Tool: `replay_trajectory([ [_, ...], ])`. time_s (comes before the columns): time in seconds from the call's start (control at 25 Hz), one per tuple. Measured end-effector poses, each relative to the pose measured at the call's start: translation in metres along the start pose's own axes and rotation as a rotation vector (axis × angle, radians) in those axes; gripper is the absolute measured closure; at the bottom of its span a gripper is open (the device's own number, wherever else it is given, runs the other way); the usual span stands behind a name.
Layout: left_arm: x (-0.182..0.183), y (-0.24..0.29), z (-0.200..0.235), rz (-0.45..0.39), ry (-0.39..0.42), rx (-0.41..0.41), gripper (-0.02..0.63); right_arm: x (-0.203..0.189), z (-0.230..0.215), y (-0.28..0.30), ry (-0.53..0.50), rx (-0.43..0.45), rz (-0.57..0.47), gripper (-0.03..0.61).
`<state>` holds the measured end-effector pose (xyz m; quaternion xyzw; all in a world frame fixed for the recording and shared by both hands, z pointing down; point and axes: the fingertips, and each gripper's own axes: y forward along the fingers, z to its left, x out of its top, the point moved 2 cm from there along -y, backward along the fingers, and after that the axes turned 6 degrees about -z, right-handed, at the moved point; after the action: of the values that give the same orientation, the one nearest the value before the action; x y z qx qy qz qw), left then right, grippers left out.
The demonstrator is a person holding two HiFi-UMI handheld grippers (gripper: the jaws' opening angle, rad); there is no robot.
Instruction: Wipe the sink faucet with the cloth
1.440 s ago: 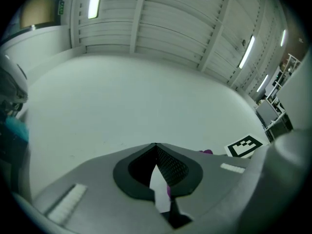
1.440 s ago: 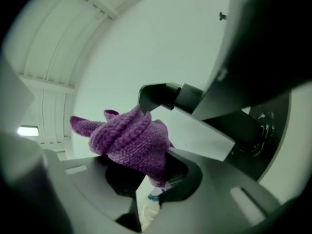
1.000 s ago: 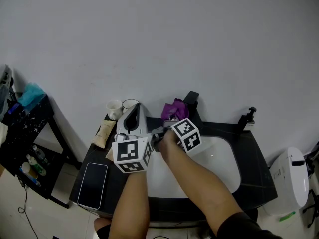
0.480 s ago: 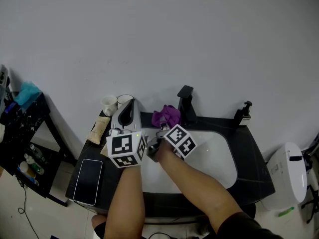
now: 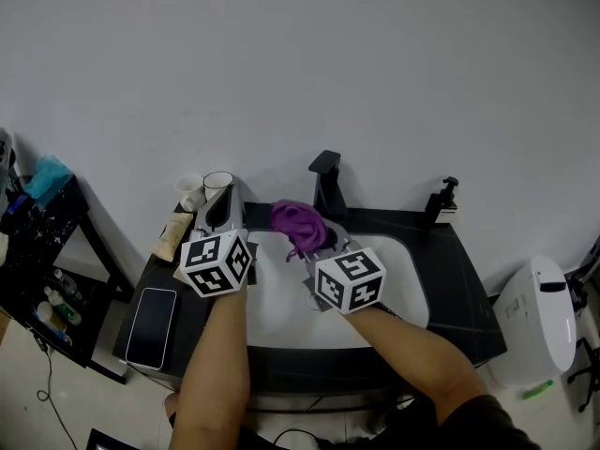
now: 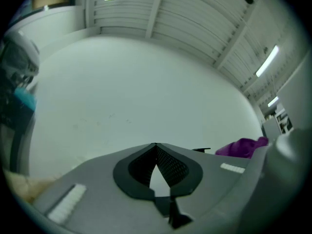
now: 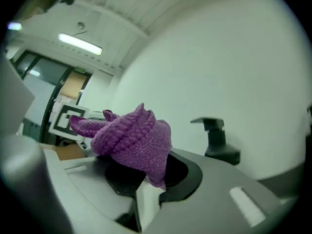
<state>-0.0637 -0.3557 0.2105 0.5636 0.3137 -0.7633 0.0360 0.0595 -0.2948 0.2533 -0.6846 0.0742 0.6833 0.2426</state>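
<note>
Left gripper [image 5: 221, 216], clenched and empty, hovers by the sink [image 5: 274, 309]. Right gripper [image 5: 314, 245] grasps the bunched purple cloth [image 5: 298, 221] near the black faucet [image 5: 326, 184] beyond. Best to press the cloth flat against the spout and keep the grip firm.

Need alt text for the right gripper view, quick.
The right gripper has its jaws shut on a bunched purple cloth. A black faucet stands beyond, to the right, apart from the cloth, against a white wall.
</note>
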Motion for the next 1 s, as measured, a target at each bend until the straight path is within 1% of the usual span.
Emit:
replay_trajectory([
  [0.08,-0.015,0.001,-0.003,0.049,-0.102,0.001,0.597,0.024,-0.004,-0.024,-0.175,0.042,-0.073,0.522],
  [0.12,-0.023,0.001,-0.007,0.075,-0.126,-0.007,0.597,0.036,-0.009,-0.037,-0.241,0.054,-0.122,0.522],
  [0.16,-0.029,0.002,-0.012,0.098,-0.129,-0.021,0.597,0.049,-0.015,-0.049,-0.291,0.061,-0.175,0.522],
  [0.2,-0.034,0.002,-0.019,0.117,-0.113,-0.038,0.597,0.061,-0.023,-0.060,-0.321,0.057,-0.226,0.522],
  [0.28,-0.041,0.003,-0.031,0.139,-0.052,-0.075,0.597,0.078,-0.052,-0.077,-0.321,0.004,-0.296,0.522],
  [0.36,-0.046,0.005,-0.042,0.154,-0.002,-0.109,0.597,0.085,-0.088,-0.084,-0.290,-0.090,-0.302,0.522],
  [0.44,-0.053,0.003,-0.049,0.174,0.030,-0.137,0.597,0.076,-0.119,-0.090,-0.242,-0.186,-0.261,0.522],
  [0.48,-0.058,0.001,-0.052,0.187,0.042,-0.148,0.597,0.064,-0.129,-0.094,-0.209,-0.225,-0.226,0.522],
  [0.56,-0.066,-0.001,-0.054,0.207,0.055,-0.165,0.597,0.030,-0.145,-0.097,-0.115,-0.283,-0.106,0.522],
  [0.64,-0.070,0.004,-0.054,0.217,0.059,-0.172,0.597,-0.003,-0.157,-0.092,-0.013,-0.304,0.047,0.522],
  [0.72,-0.071,0.007,-0.057,0.228,0.058,-0.172,0.597,-0.021,-0.162,-0.088,0.015,-0.297,0.138,0.522],
  [0.8,-0.073,0.006,-0.060,0.235,0.053,-0.172,0.597,-0.029,-0.165,-0.090,0.017,-0.295,0.168,0.520],
  [0.92,-0.073,0.003,-0.060,0.240,0.049,-0.169,0.597,-0.028,-0.163,-0.091,0.052,-0.300,0.151,0.520],
  [1.0,-0.073,0.001,-0.059,0.245,0.055,-0.166,0.597,-0.030,-0.157,-0.088,0.053,-0.279,0.163,0.520],
])
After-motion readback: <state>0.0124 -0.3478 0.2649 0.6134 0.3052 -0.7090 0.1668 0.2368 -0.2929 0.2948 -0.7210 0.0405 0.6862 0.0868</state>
